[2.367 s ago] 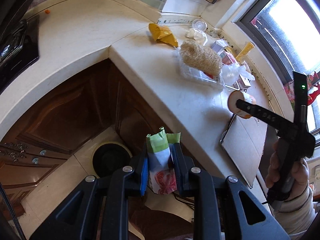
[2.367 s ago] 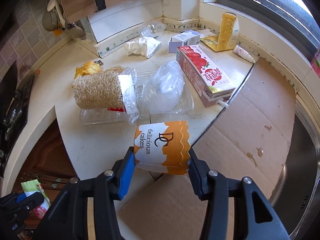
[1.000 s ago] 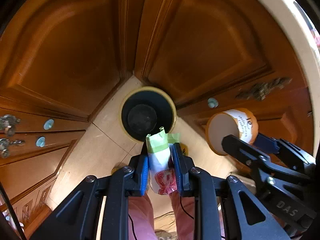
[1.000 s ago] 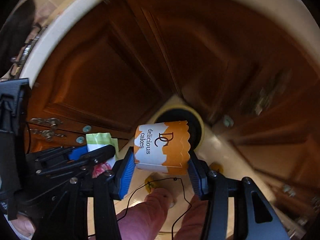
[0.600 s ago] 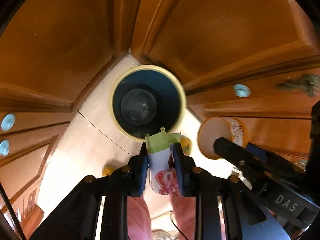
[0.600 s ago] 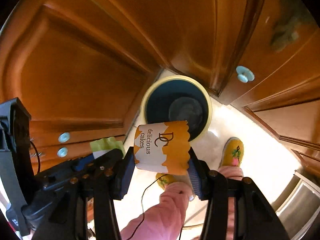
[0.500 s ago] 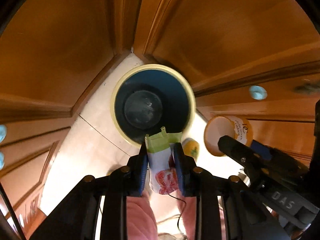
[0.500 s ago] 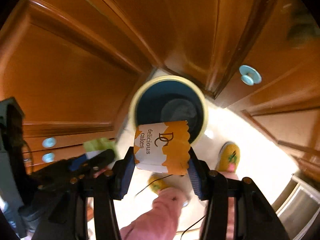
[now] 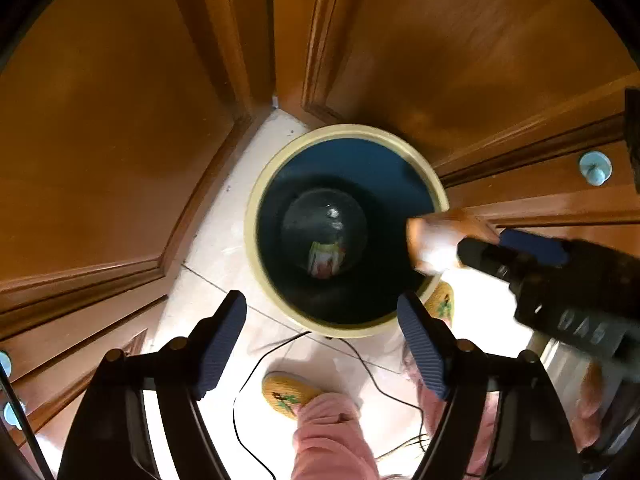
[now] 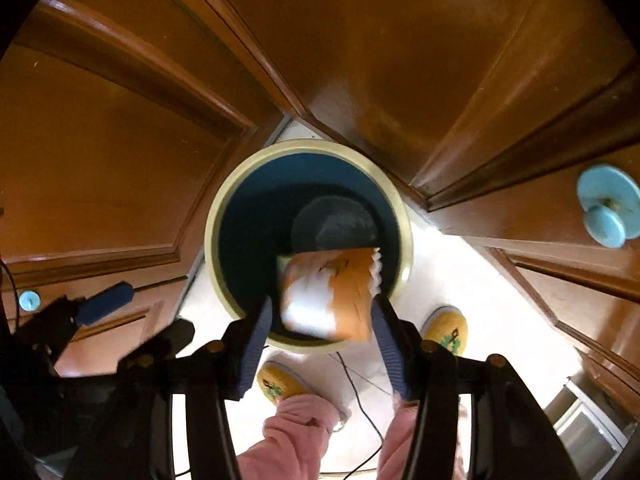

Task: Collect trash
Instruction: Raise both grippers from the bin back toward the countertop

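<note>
Your left gripper (image 9: 320,344) is opening wide with nothing between its jaws, pointing down over the bin (image 9: 256,240). Your right gripper (image 10: 320,328) is opening too, the blurred cup (image 10: 332,296) sitting loose between its jaws above the rim. Farther down, the carton (image 9: 325,262) is lying on the bin's floor.

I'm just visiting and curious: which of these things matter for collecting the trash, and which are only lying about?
Part of the job:
- bin
- packet lying in the bin
- cake cup between the opening right fingers
- left fingers, opening, with nothing between them

Just there:
- slippers
- cable
- cupboard doors
- blue knob
</note>
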Motion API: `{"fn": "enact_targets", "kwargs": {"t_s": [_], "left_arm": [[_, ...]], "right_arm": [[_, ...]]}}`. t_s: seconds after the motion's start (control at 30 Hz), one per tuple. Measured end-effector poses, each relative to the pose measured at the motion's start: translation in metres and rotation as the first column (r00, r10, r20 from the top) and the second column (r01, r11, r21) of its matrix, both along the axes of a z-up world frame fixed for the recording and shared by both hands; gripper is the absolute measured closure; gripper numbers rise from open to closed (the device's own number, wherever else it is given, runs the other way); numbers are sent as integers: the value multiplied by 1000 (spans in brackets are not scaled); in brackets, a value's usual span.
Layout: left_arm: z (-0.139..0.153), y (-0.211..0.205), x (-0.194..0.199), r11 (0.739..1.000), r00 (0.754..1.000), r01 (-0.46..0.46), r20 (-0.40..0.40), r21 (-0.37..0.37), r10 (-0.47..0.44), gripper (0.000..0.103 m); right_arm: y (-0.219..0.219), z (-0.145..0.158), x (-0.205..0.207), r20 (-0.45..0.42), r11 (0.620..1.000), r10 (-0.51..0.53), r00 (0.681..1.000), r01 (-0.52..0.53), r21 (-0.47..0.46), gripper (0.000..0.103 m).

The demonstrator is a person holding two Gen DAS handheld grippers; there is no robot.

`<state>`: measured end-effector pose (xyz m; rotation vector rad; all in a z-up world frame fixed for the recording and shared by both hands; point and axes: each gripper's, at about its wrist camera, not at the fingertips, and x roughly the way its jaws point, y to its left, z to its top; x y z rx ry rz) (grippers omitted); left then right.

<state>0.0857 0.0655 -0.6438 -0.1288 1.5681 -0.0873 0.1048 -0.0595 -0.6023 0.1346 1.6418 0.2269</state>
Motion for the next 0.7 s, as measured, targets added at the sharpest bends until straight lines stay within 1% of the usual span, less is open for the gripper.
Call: {"fn": "enact_targets", "kwargs": {"t_s": [0.07,0.17,0.23,0.37,0.47,0.57,0.7], "left_arm": [[-2,2,-2,1000,1000,2,-9,15,-2,27],[0,4,-7,1000,1000,-6,-16,22,7,27],[6,6,-10,1000,1000,-14,-10,18,14,27],[14,11,-18,999,999,-45,-6,12,45,27],[25,16,-28,998,998,-70,-8,5,70,27],[37,23,-37,996,996,-91,-8,2,91,27],[50,28,-49,994,994,-109,-2,0,109,27]], "right_arm": [[-3,0,0,0,1000,-22,1000,22,7,41],[-4,0,-3,-7,1000,-27,1000,27,4,40],[-5,0,-8,-15,1000,-27,1000,27,-1,40],[-8,6,-24,-32,1000,-29,999,29,-12,40],[-8,15,-38,-37,1000,-25,999,24,-20,40],[-8,32,-50,-35,1000,-19,999,18,-25,40],[-8,49,-61,-16,1000,-7,1000,7,-24,40]]}}
